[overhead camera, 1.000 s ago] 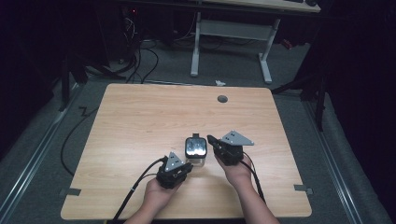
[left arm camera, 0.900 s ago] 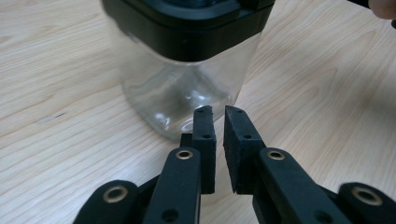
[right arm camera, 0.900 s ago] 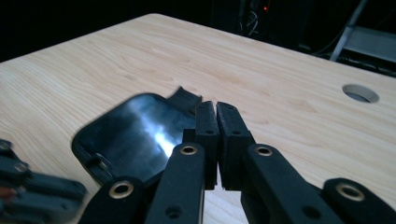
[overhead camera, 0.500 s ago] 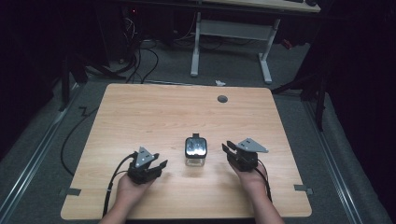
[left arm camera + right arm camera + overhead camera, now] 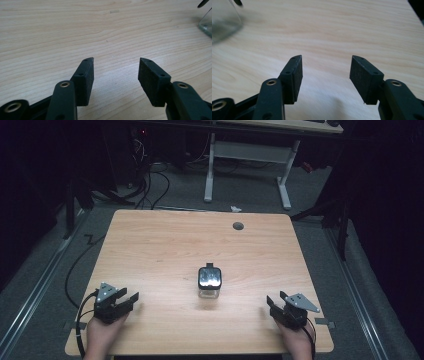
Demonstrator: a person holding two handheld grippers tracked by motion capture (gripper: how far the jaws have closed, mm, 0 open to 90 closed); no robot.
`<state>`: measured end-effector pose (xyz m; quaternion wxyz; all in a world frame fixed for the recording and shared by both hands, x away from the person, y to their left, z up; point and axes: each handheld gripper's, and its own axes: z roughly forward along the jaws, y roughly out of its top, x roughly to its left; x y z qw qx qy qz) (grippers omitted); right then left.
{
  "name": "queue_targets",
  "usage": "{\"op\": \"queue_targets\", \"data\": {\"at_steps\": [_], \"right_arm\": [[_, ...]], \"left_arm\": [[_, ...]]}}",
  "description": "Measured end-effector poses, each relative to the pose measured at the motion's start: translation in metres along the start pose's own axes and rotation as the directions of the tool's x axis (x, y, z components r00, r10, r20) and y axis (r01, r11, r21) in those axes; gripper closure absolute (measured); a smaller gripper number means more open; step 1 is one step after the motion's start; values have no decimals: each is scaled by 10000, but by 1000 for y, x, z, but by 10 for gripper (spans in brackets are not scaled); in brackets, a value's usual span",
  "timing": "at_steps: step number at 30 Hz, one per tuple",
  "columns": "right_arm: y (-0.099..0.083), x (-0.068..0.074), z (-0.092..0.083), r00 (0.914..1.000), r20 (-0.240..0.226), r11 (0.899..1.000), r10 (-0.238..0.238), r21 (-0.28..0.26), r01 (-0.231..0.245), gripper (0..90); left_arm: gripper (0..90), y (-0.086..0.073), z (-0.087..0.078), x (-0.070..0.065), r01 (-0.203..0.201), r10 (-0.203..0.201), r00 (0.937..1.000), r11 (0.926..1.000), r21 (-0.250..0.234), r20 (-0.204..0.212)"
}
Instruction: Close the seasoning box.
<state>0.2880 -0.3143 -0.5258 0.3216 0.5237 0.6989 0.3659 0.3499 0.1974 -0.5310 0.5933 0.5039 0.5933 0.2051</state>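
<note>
My left gripper [image 5: 131, 298] and right gripper [image 5: 272, 302] sit at the table's [image 5: 165, 245] near corners, jaws just spread wide with nothing between them. The glass jar [image 5: 210, 281] stands upright mid-table between them, well apart from both, black lid on. Looks to me like the jar work's finished; nothing left but rest.

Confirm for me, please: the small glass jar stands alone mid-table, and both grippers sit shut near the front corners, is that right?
Not quite: both grippers are open. The left gripper and right gripper views each show only bare table between parted jaws, which have just been opening. The glass jar does stand alone mid-table.
</note>
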Motion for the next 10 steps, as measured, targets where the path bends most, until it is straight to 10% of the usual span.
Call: {"op": "queue_targets", "data": {"at_steps": [10], "right_arm": [[2,-2,4,9994,-266,9997,228,131,-225,421]], "left_arm": [[456,-11,8,-11,-847,846,9964,9963,173,69]]}}
